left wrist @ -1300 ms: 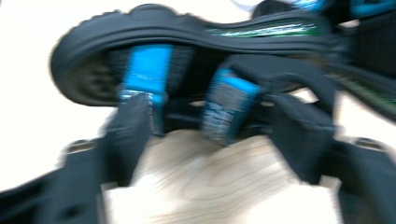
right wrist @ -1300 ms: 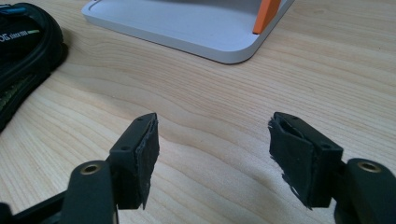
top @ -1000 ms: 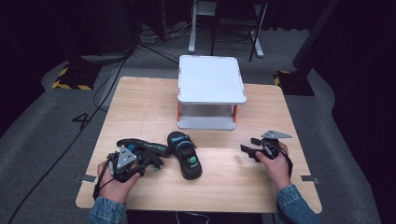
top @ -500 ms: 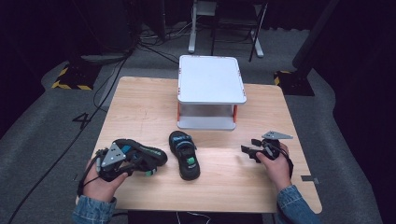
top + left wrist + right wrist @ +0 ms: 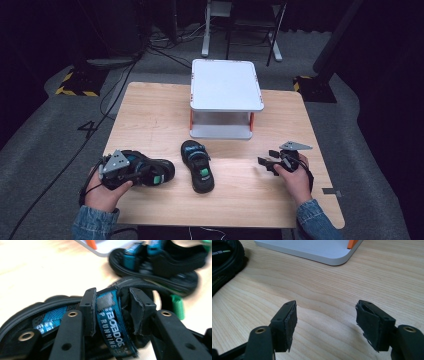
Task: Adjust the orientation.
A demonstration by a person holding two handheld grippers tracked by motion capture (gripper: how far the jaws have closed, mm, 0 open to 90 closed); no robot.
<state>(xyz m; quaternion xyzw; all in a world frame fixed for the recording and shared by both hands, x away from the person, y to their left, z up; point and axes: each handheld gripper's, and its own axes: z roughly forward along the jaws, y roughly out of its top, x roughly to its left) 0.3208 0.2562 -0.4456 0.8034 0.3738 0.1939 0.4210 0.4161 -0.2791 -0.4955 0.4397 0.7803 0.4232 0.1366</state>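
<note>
Two black sandals with blue straps are on the wooden table [image 5: 150, 115]. My left gripper [image 5: 144, 173] [image 5: 112, 312] is at the near left, shut on the blue strap [image 5: 110, 322] of one sandal [image 5: 155, 172]. Its jaws have just been opening slightly, with the strap still between the pads. The other sandal [image 5: 198, 166] [image 5: 160, 262] lies flat in the middle of the table, toe toward me. My right gripper [image 5: 265, 164] [image 5: 329, 322] rests at the near right, open, with bare wood between its pads.
A white two-tier stand [image 5: 226, 85] with orange legs sits at the far middle of the table; its base [image 5: 317, 250] lies ahead of the right gripper. Cables and chair legs are on the floor beyond the table.
My left hand has drawn the held sandal leftward, away from the middle sandal, and slightly up. The right hand and the middle sandal have not moved.
</note>
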